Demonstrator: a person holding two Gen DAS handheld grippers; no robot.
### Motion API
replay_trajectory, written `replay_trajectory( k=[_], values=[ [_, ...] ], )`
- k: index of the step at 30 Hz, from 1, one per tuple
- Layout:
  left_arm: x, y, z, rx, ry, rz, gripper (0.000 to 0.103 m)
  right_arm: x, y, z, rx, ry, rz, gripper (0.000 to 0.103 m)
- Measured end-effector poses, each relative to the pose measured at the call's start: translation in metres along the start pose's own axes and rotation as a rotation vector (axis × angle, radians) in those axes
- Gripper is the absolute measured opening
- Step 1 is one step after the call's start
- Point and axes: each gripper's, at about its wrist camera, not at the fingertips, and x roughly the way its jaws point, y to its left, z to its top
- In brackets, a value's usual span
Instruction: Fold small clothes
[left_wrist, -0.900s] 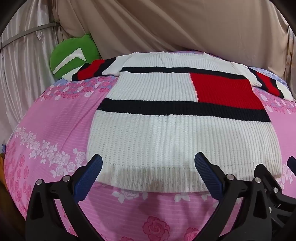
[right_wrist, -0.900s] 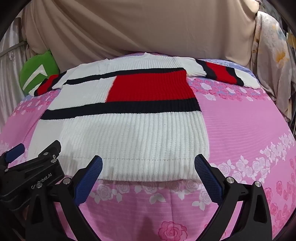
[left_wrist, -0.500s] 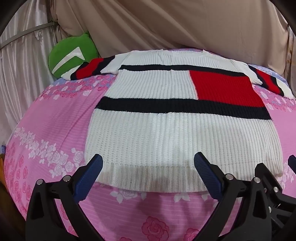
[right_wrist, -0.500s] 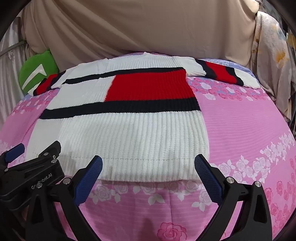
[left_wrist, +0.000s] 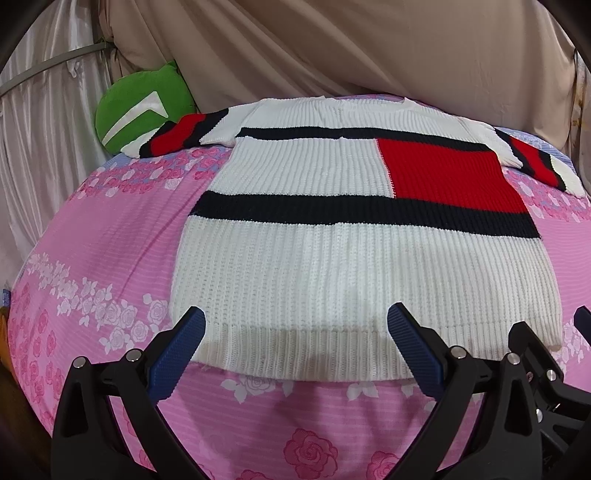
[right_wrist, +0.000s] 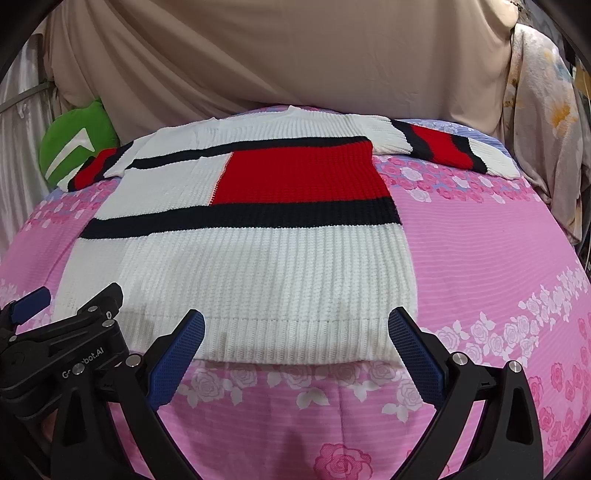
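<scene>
A white knit sweater (left_wrist: 332, 266) with black bands and a red block lies flat on the pink floral bed, sleeves spread out to both sides. It also shows in the right wrist view (right_wrist: 258, 273). My left gripper (left_wrist: 295, 350) is open and empty, its blue pads just over the left part of the ribbed hem. My right gripper (right_wrist: 295, 350) is open and empty over the right part of the hem. The right gripper's body shows at the left wrist view's lower right, and the left gripper's body (right_wrist: 62, 354) shows in the right wrist view.
A green cushion (left_wrist: 140, 107) leans at the back left under the left sleeve. Beige cloth (left_wrist: 351, 48) hangs behind the bed. A floral fabric (right_wrist: 546, 129) hangs at the right. The pink bedsheet (right_wrist: 498, 258) stretches to the right of the sweater.
Both grippers have moved slightly forward and down toward the sweater's hem; the sweater fills a little more of each view. Both stay open.
</scene>
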Motion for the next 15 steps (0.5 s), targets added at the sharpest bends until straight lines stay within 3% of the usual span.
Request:
replay_trajectory(
  k=[15],
  values=[
    [-0.0042,0.0019,-0.0006,0.004,-0.001,0.018,0.097,-0.0030,0.0033,-0.0030,-0.004,-0.005,-0.010,0.098]
  ],
)
